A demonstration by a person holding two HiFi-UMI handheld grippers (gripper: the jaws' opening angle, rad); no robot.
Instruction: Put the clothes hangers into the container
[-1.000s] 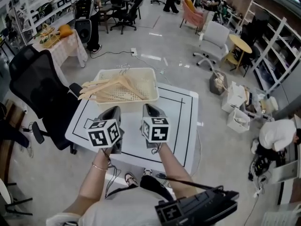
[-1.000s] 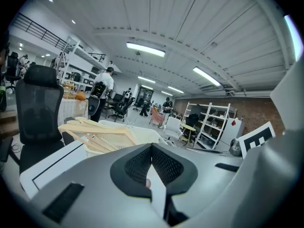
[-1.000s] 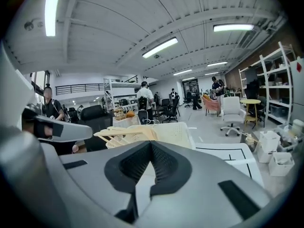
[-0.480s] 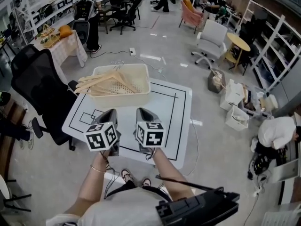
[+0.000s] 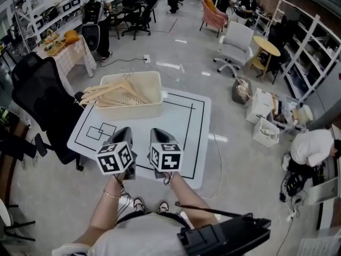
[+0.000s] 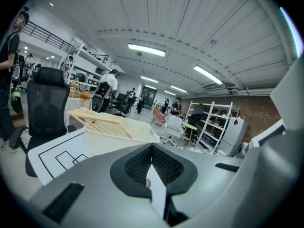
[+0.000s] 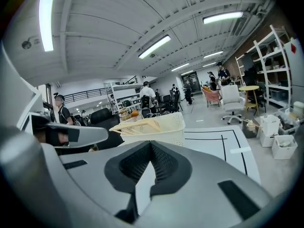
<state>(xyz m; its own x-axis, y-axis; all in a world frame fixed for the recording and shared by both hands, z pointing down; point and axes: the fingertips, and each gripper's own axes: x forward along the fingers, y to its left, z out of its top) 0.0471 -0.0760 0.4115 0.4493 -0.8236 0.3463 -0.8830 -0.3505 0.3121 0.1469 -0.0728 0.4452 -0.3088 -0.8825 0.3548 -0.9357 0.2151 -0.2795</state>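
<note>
Several wooden clothes hangers (image 5: pixel 109 92) lie in the cream basket (image 5: pixel 130 111) at the far left of the white table (image 5: pixel 178 121), their ends sticking out over its left rim. Both grippers hover side by side over the table's near edge, well short of the basket. My left gripper (image 5: pixel 124 132) is shut with nothing in it, and so is my right gripper (image 5: pixel 157 133). The left gripper view shows the basket (image 6: pixel 118 137) and hangers (image 6: pixel 97 120) ahead past the closed jaws. In the right gripper view the basket (image 7: pixel 164 127) and hangers (image 7: pixel 140 124) stand ahead.
A black office chair (image 5: pixel 42 100) stands against the table's left side. Black lines mark rectangles on the tabletop. Beyond are a grey armchair (image 5: pixel 234 41), a round yellow table (image 5: pixel 269 49), shelving at right, boxes on the floor and people in the background.
Both grippers have drawn back together from the middle of the table to its near edge, away from the basket. The hangers and basket lie as before.
</note>
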